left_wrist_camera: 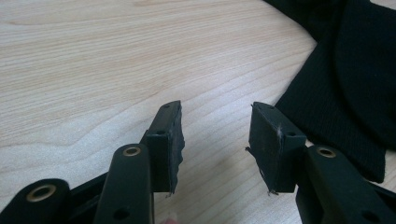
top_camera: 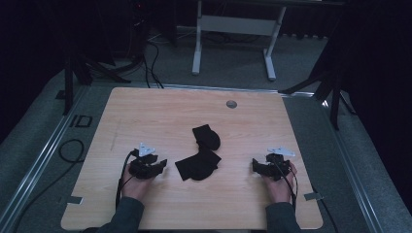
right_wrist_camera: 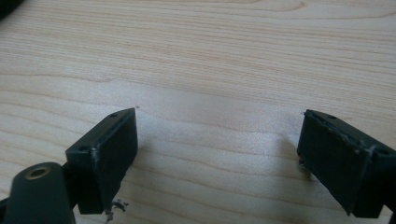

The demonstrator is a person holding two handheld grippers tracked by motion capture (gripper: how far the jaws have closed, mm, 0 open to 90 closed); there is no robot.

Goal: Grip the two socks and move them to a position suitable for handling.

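**Two grippers flank a pair of dark socks, nothing yet in hand**

A person's left gripper [top_camera: 163, 164] and right gripper [top_camera: 254, 165] rest low on a wooden table [top_camera: 145, 111], one to either side of two black socks [top_camera: 200, 154] that lie crumpled and overlapping between them. In the left gripper view, the pads [left_wrist_camera: 169, 144] stand moderately apart with bare wood between them; a ribbed sock edge [left_wrist_camera: 327, 112] lies just beyond and to the side of the far pad, not touching it. In the right gripper view, the fingers [right_wrist_camera: 109, 156] are spread wider and hold nothing, with plain tabletop ahead. The work appears to be at its opening step, the approach. The next move likely calls for the left gripper to slide toward the nearer sock and close on its edge, the right following from well apart.
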